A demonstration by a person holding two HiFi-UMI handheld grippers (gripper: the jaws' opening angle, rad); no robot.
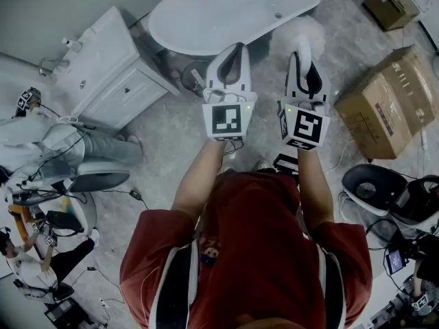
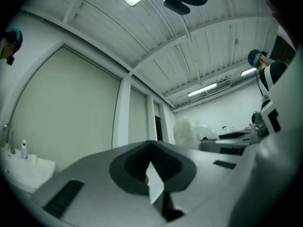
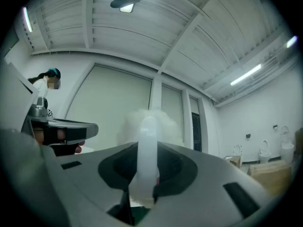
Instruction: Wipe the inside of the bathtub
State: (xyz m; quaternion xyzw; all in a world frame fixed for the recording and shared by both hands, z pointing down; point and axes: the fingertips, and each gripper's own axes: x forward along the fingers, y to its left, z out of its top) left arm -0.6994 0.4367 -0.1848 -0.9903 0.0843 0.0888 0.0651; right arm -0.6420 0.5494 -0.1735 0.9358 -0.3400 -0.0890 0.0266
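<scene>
The white oval bathtub point(image 1: 233, 9) stands at the top of the head view, beyond both grippers. My right gripper point(image 1: 302, 45) is shut on the white handle point(image 3: 147, 150) of a fluffy white duster point(image 1: 296, 33), whose head points towards the tub's near rim. In the right gripper view the right gripper point(image 3: 144, 188) aims upward at the wall and ceiling, with the duster head point(image 3: 151, 122) above the jaws. My left gripper point(image 1: 236, 46) is held beside it, jaws together and holding nothing. The left gripper point(image 2: 154, 183) also aims upward, and the duster point(image 2: 187, 131) shows to its right.
A white vanity cabinet point(image 1: 113, 67) with a tap stands left of the tub. Cardboard boxes point(image 1: 391, 101) lie on the floor at right, another point(image 1: 391, 5) at top right. A seated person point(image 1: 68, 149) and cables are at left; equipment point(image 1: 384, 190) is at lower right.
</scene>
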